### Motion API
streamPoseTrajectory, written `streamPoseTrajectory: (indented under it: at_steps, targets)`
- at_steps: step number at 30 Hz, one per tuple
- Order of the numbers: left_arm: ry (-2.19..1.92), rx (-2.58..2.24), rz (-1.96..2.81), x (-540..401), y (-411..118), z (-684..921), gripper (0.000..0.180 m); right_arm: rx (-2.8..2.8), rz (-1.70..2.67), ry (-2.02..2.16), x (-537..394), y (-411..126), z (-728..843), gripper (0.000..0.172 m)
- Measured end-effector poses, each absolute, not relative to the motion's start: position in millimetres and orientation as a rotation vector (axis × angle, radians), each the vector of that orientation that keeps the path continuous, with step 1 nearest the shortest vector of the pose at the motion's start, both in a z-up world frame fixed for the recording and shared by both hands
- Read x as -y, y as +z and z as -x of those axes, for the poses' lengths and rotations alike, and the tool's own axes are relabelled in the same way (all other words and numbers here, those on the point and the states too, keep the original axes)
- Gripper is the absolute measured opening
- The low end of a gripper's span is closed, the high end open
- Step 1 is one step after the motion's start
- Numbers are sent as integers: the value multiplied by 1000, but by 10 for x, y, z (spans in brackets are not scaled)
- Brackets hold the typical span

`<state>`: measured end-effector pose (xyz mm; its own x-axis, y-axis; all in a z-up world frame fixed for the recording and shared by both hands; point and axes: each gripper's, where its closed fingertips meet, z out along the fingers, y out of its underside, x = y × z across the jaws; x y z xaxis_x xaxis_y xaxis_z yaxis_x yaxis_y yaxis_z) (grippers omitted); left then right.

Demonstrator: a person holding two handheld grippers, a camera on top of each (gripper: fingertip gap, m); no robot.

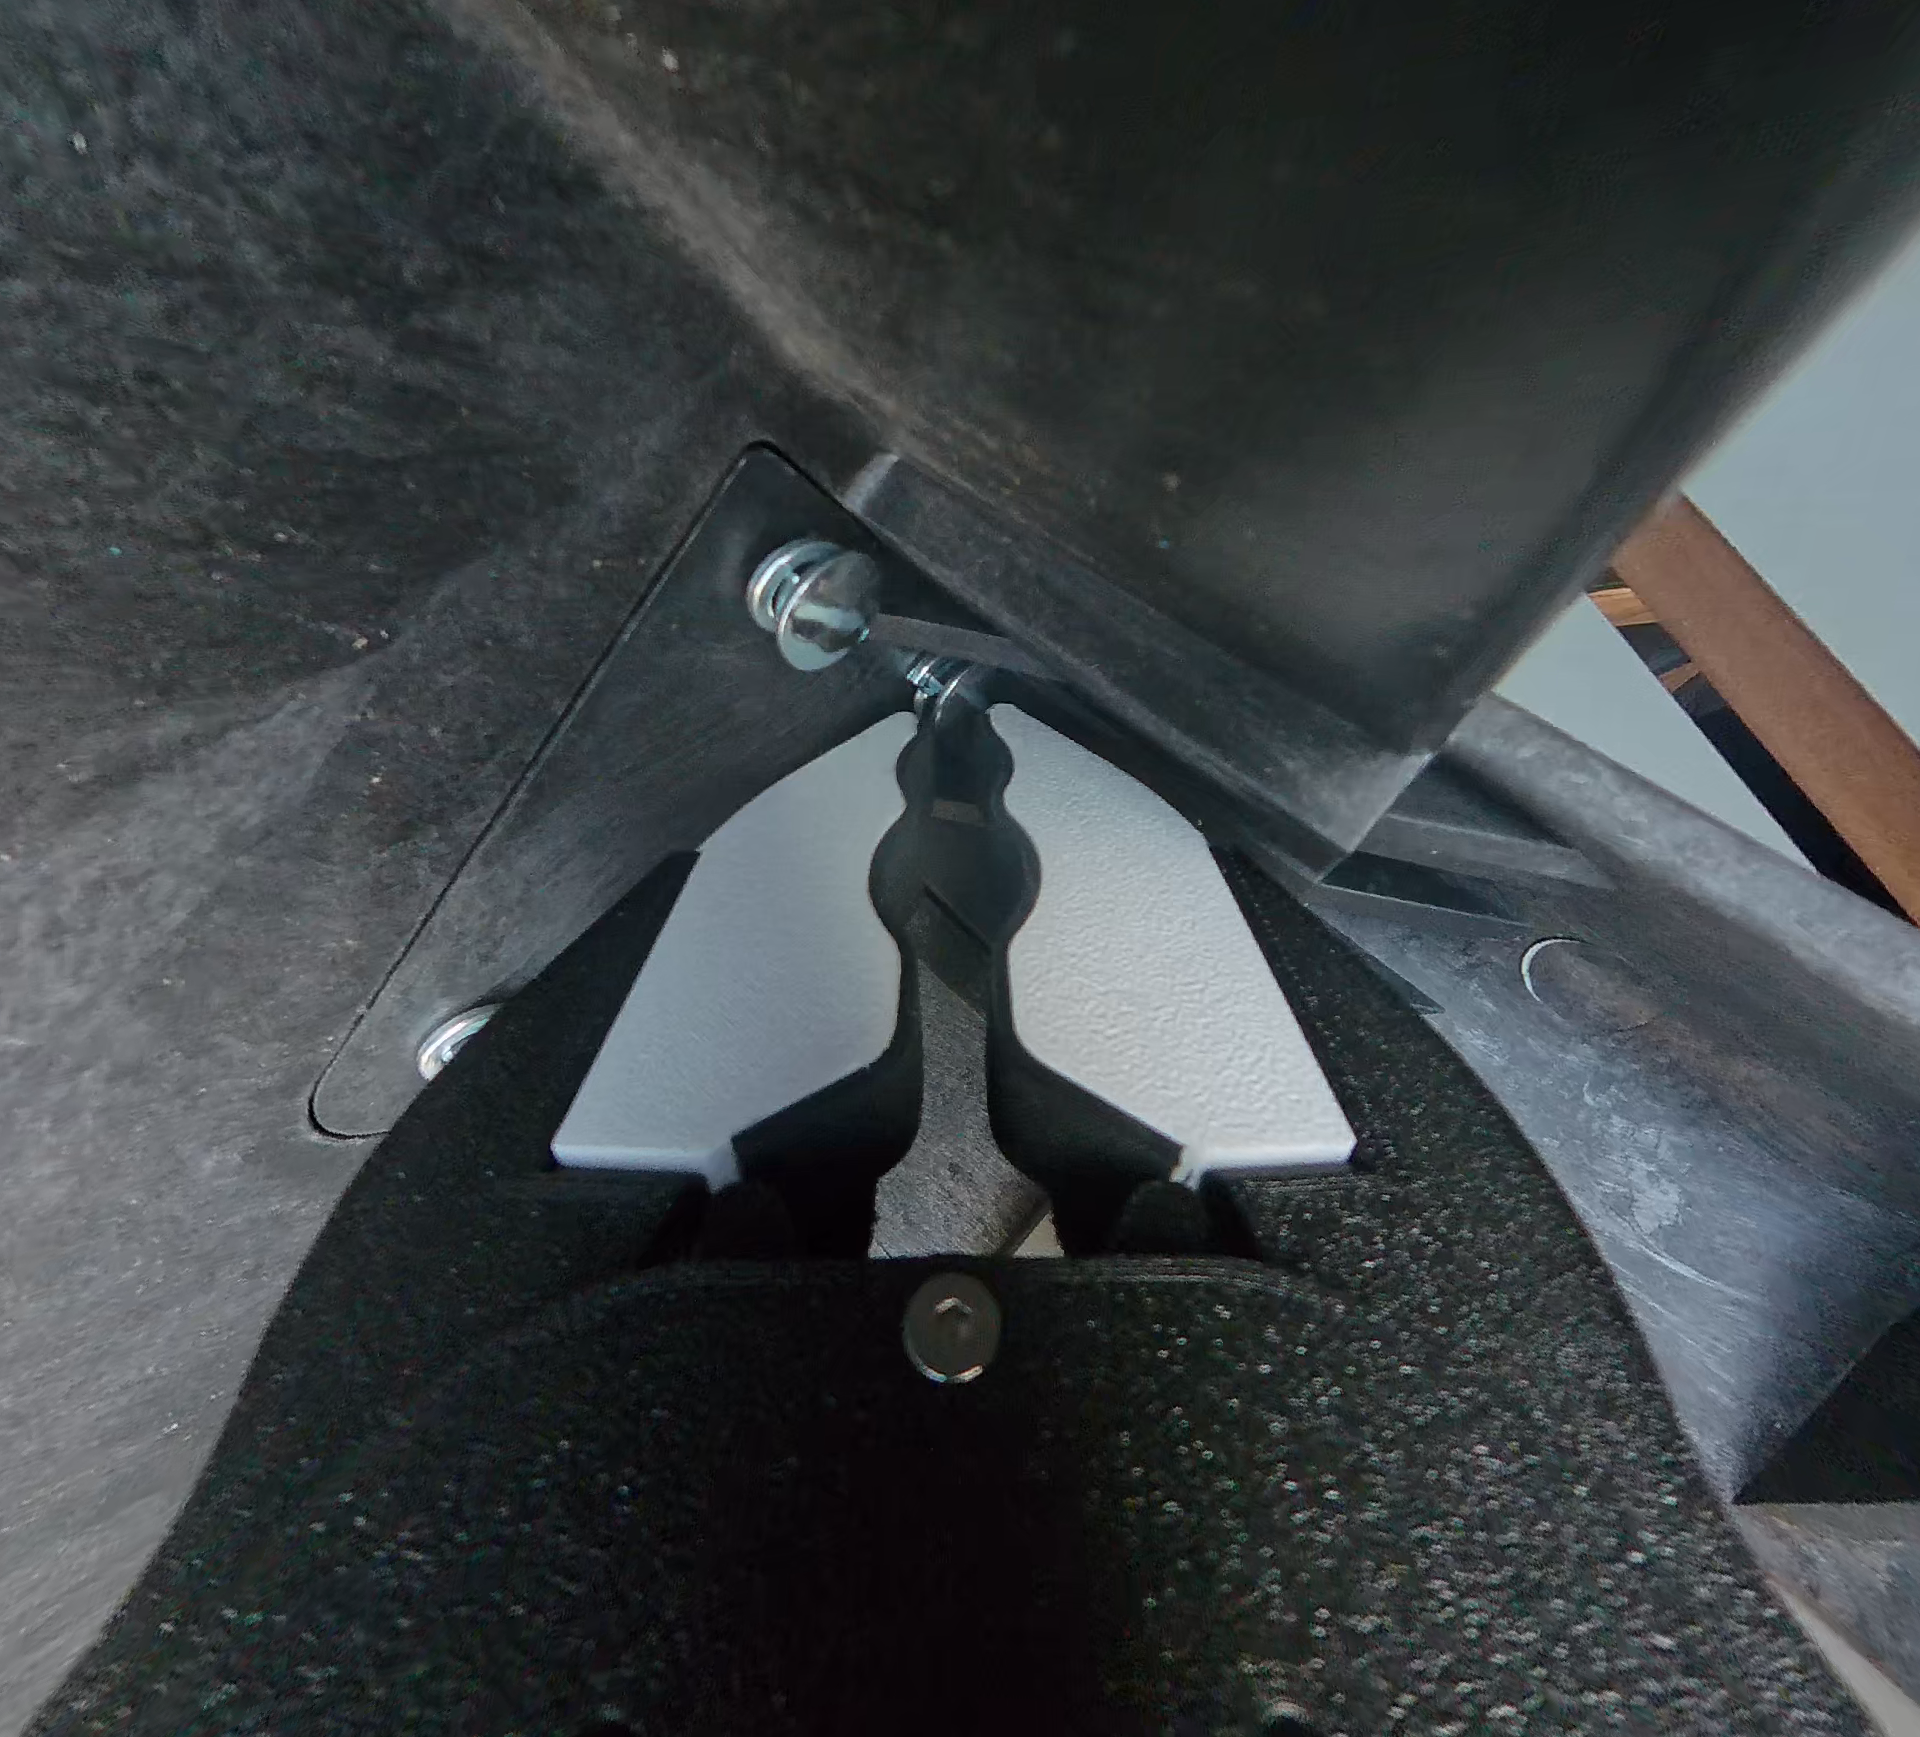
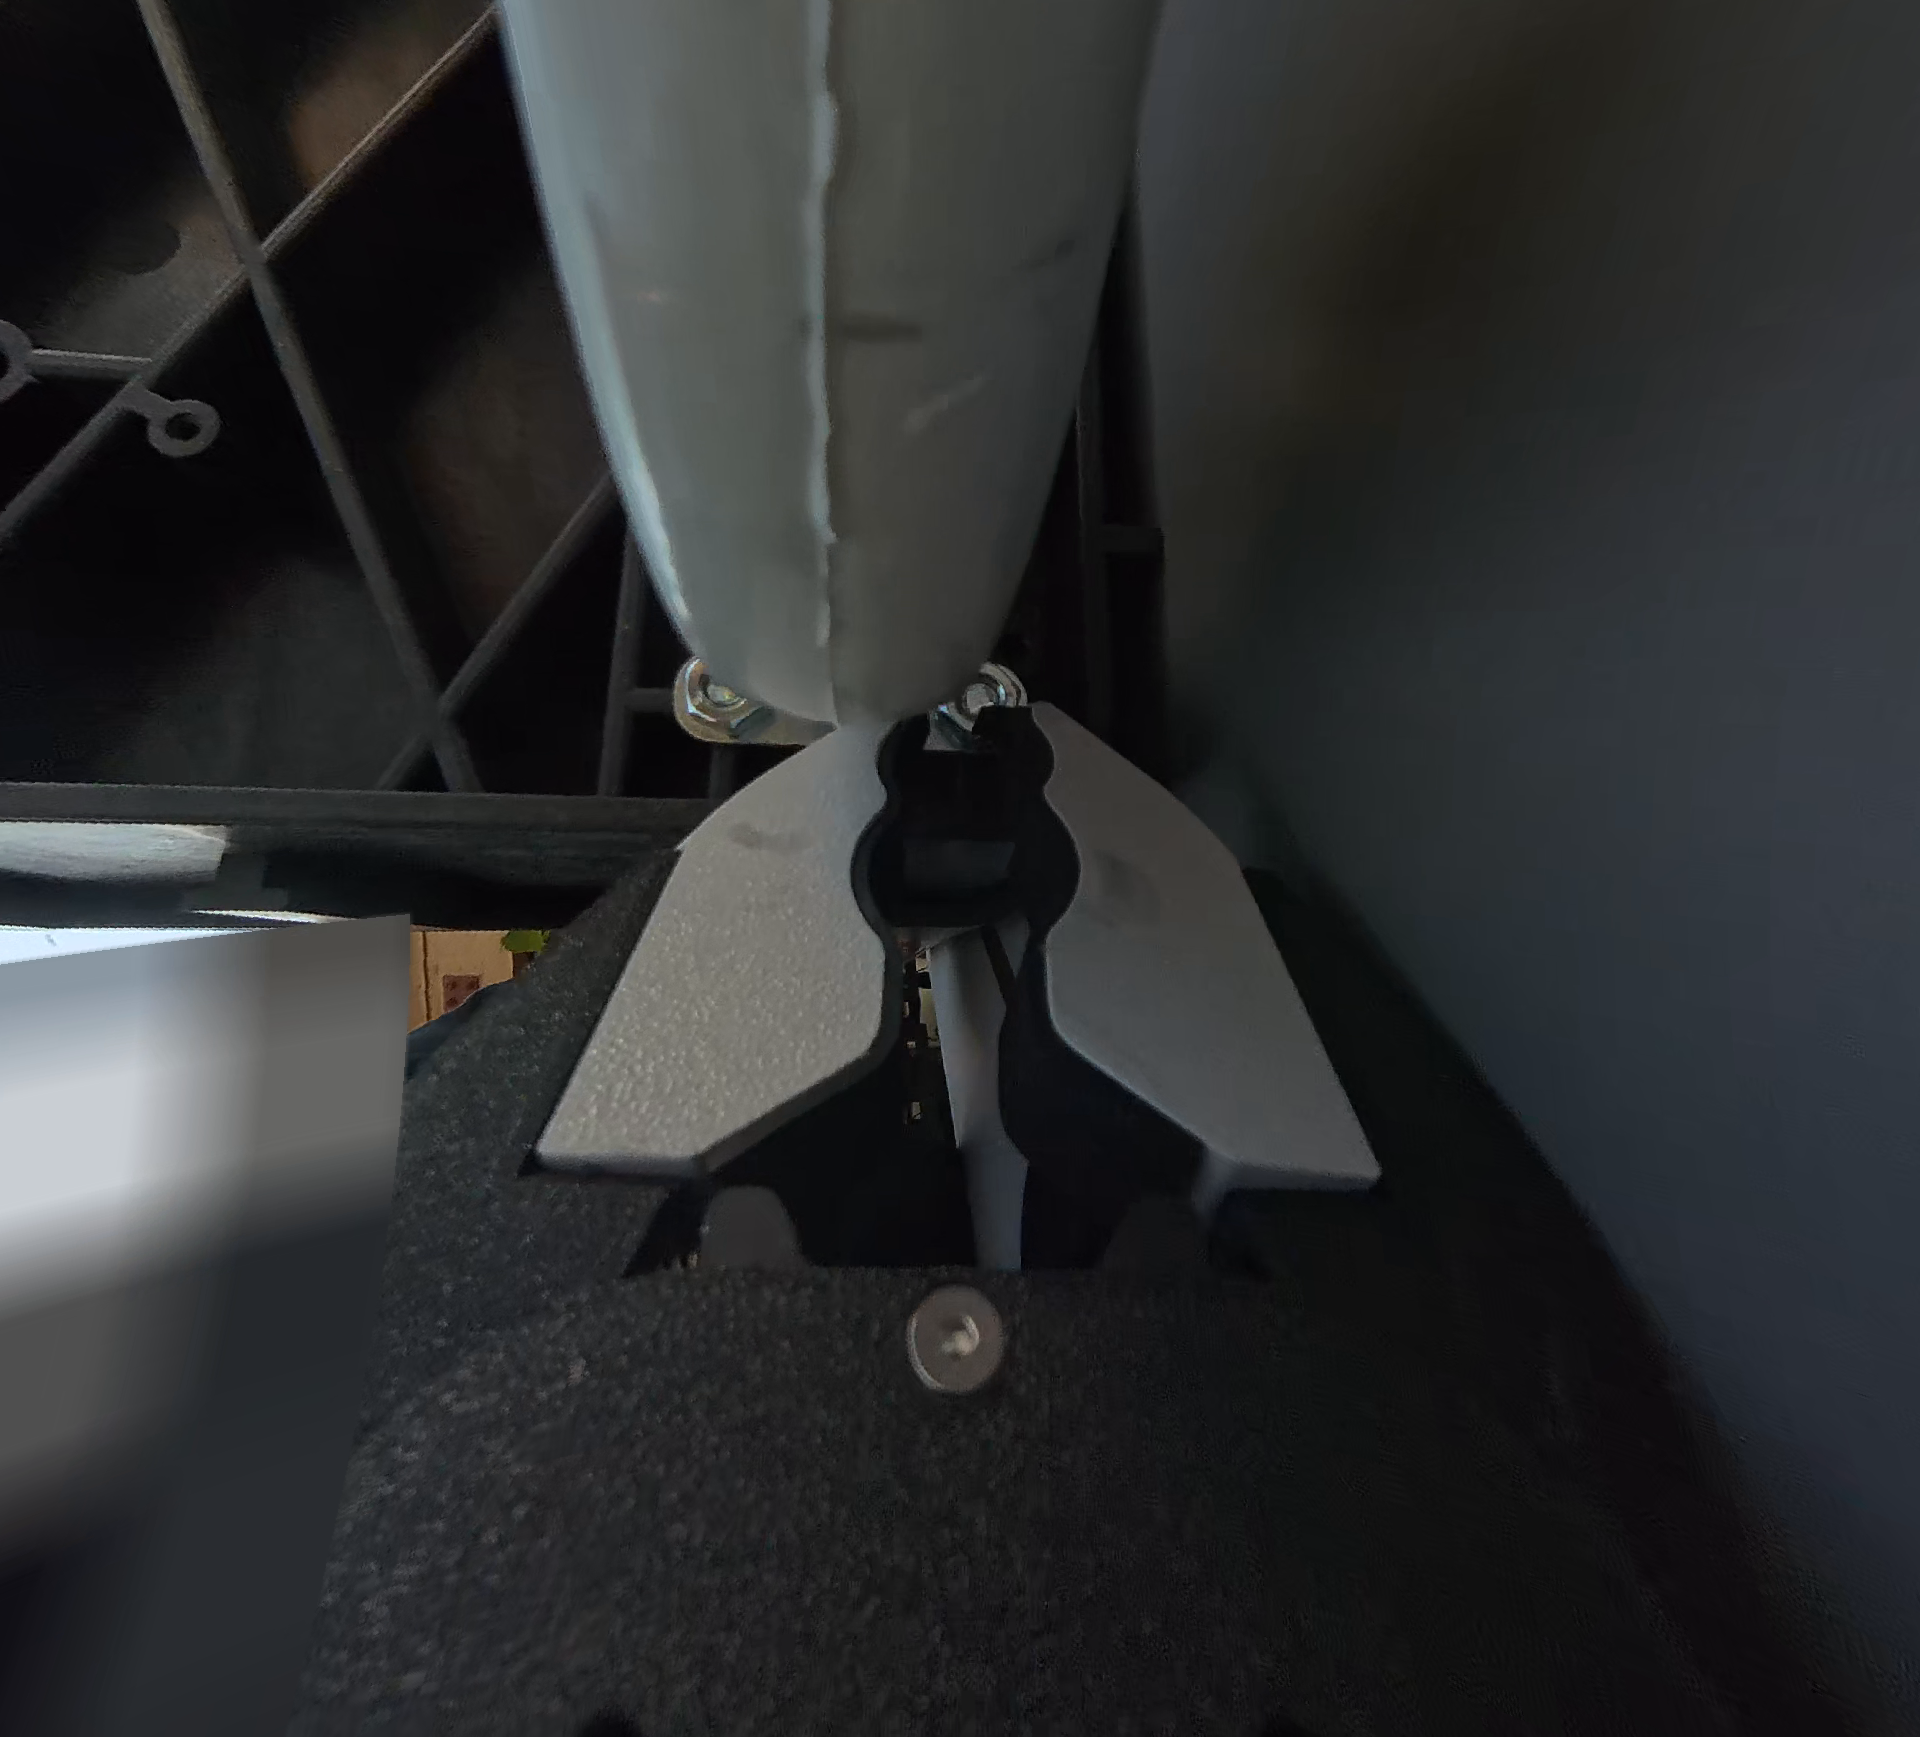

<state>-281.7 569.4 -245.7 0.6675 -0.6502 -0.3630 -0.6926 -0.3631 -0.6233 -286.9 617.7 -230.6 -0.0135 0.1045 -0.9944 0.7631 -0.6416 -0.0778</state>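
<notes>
Pinching, as far as the left wrist view shows, the left gripper (image 1: 951, 731) has its jaws drawn nearly together on a small silver screw (image 1: 938, 685) with washers. The screw sits right at the fingertips, against the edge of a black metal plate (image 1: 644, 804). Just beside it a larger screw (image 1: 810, 607) stands out of the same plate on a stack of washers, and a third one (image 1: 452, 1033) shows at the plate's lower corner. A thick black leg (image 1: 1247, 337) rises from the plate, with a rough dark panel (image 1: 260, 337) on the left and a brown wooden bar (image 1: 1766, 700) far off on the right.

The right gripper (image 2: 961, 752) has its jaws slightly spread around a silver bolt (image 2: 982, 705) on a bright tab; the pads do not seem to press on it. A matching tab (image 2: 717, 705) lies on the other side of a grey leg (image 2: 831, 233) with a raised seam. Black ribbed plastic (image 2: 260, 233) is behind, and a grey wall (image 2: 1558, 440) is on the right.

My judgement is that the left hold is thin: only the tips reach the small screw, so a sideways pull could slip them off. The right tips could catch on the tab.
</notes>
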Motion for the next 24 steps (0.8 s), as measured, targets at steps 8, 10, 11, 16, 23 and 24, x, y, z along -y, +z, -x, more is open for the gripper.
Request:
streamPoseTrajectory:
  at_steps: [8, 10, 11, 16, 23, 24]
  targets:
    - [69, -1038, 2094, -5696, -2457, 2817, 7, -906, -1751, -1721, -6183, -2298, 2851, 17]
    - [73, -1039, 2093, -5696, -2455, 2817, 7, -909, -1735, -1730, -6186, -2285, 2838, 14]
    - [77, -1041, 2091, -5695, -2456, 2818, 7, -881, -1625, -1805, -6172, -2144, 2818, 0]
    - [84, -1043, 2089, -5695, -2456, 2819, 7, -961, -1758, -1776, -6224, -2264, 2839, 3]
    - [74, -1048, 2087, -5695, -2455, 2820, 7, -1011, -1823, -1727, -6256, -2365, 2869, 23]
    - [76, -1050, 2086, -5695, -2456, 2820, 7, -1015, -1823, -1724, -6248, -2369, 2872, 22]
